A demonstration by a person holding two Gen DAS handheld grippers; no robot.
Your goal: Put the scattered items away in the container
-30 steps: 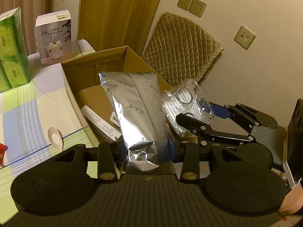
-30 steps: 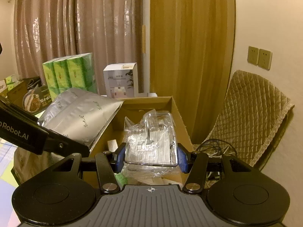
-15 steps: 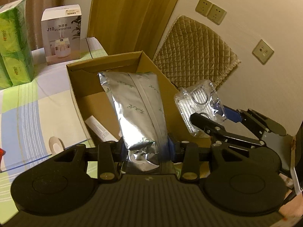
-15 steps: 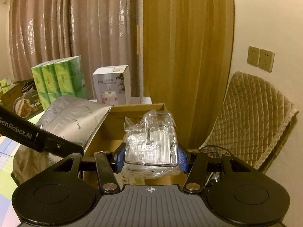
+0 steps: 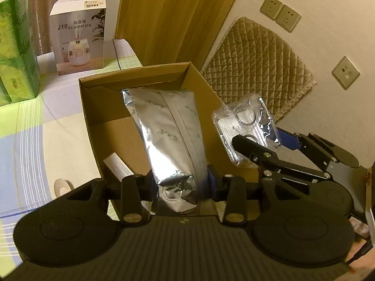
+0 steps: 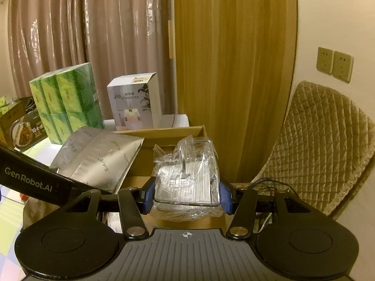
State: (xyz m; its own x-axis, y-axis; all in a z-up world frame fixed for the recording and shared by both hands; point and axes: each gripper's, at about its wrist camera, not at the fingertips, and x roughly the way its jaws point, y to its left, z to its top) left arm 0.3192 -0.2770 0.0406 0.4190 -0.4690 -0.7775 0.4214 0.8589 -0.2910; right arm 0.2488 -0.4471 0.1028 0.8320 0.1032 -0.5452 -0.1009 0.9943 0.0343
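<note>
Both grippers rise since earlier; left gripper (image 5: 180, 183) fingers pinch silver pouch (image 5: 168, 131) above cardboard box (image 5: 86, 107); right gripper (image 6: 187, 197) fingers clamp clear packet (image 6: 187, 175) over box's right edge.

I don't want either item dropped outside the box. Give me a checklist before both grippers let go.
1. Left gripper clamped on the silver foil pouch: ok.
2. Right gripper clamped on the clear plastic packet: ok.
3. Pouch over the open cardboard box: ok.
4. Packet fully inside the box's right wall: cannot tell; it hangs near that wall.
5. Free floor in the box: ok, only a white slip shows.
6. Grippers apart from each other: ok.
</note>
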